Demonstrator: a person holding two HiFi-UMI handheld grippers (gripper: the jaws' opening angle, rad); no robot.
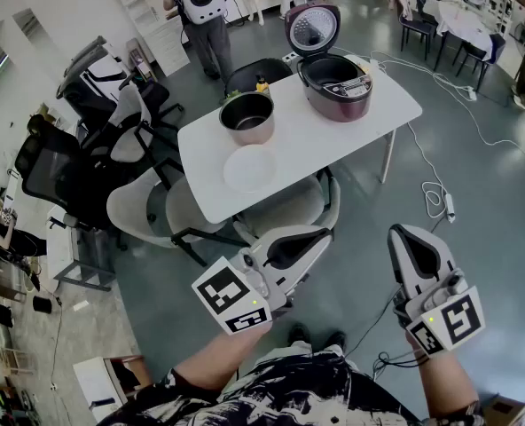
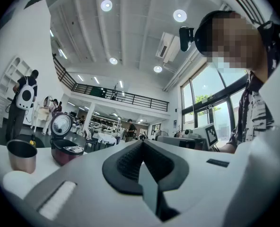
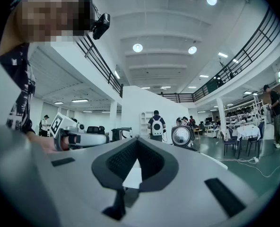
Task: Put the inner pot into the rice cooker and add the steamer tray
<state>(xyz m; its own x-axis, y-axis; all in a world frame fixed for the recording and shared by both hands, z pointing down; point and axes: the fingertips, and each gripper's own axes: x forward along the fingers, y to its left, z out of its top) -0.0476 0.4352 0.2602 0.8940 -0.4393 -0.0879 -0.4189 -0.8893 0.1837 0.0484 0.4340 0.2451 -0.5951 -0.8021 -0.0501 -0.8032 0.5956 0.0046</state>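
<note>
On the white table (image 1: 369, 118) the maroon rice cooker (image 1: 335, 82) stands at the far right with its lid up. The metal inner pot (image 1: 246, 116) sits left of it, and the white steamer tray (image 1: 249, 168) lies in front of the pot. In the left gripper view the pot (image 2: 21, 155), the cooker (image 2: 64, 148) and the tray (image 2: 14, 183) show at the lower left. My left gripper (image 1: 323, 232) and right gripper (image 1: 398, 232) are both shut and empty. They are held level near my body, short of the table's near edge. The right gripper view catches the cooker's lid (image 3: 181, 136).
Black and white office chairs (image 1: 112, 149) crowd the table's left side, and one chair (image 1: 289, 207) is tucked under its near edge. A person with a white backpack (image 1: 200, 3) stands beyond the table. Cables and a power strip (image 1: 449, 204) lie on the floor at right.
</note>
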